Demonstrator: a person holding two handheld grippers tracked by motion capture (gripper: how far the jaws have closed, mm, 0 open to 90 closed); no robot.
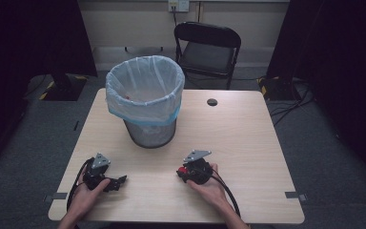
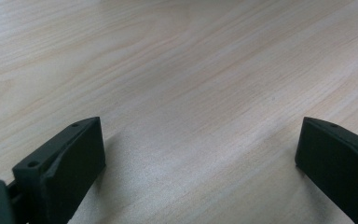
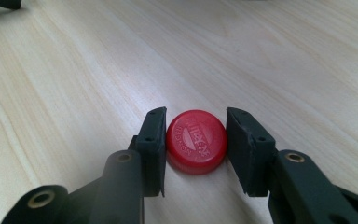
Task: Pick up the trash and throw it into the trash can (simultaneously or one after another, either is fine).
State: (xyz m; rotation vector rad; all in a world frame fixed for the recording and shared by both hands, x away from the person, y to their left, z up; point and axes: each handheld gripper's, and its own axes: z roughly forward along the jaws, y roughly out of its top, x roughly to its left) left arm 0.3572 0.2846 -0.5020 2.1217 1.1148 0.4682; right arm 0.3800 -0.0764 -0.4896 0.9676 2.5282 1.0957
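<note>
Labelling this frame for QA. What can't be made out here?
- Raised lettering on the round red plastic bottle cap: right gripper view, too small and blurred to read.
- Small red speck inside the white-lined mesh waste bin: high view, too small to identify.
- Left tongs: left gripper view, frame edges cut off both jaws.

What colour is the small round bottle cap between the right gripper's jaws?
Red, with raised lettering on top; the small round bottle cap shows best in the right gripper view.

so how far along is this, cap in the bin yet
Not yet. The right gripper has closed on the red bottle cap, which sits on the table. The left gripper rests open. Left, it seems: lifting the cap and dropping it in the lined wastebasket, where a small red item already lies.
</note>
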